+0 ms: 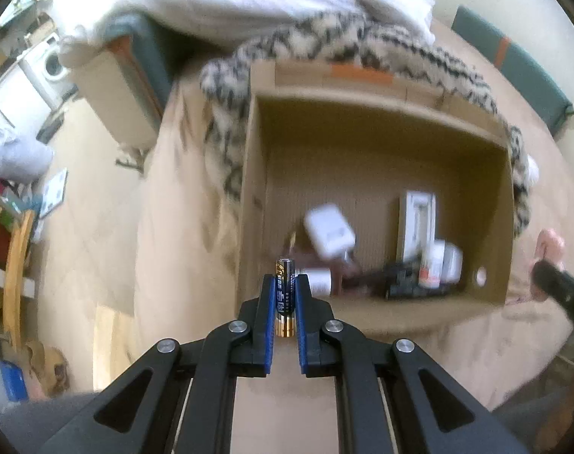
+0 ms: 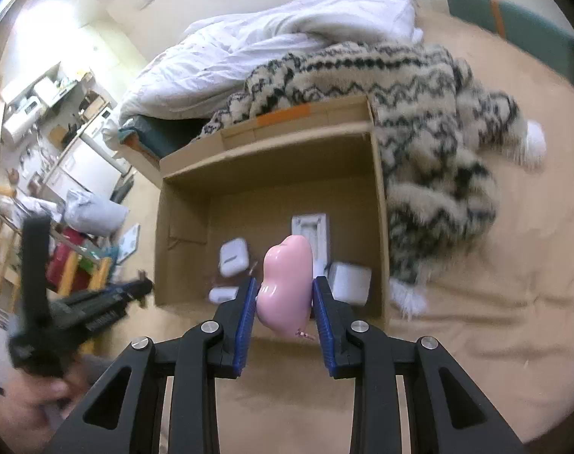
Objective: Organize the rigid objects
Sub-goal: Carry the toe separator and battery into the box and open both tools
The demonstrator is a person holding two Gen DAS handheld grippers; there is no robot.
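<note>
**Two loaded tongs held over an open carton**

Both tongs are held out above the tan bed cover, pointing forward and down toward the open cardboard box that sits on it against the patterned fleece blanket.

Left tongs: level at the box's near left corner. The blue pads are drawn nearly together, pinching an upright battery at mid-length, its top standing above the fingertips. The battery is dark blue with a gold base; it carries print, but this cannot be read.

Right tongs: centred on the box's near wall. The pads are part-way spread and grip a glossy pink moulded object by its two sides. No marking visible on it.

Box contents: a white charger, a white tray-like piece, small white containers and a black item. Labels too blurred to read.
</note>
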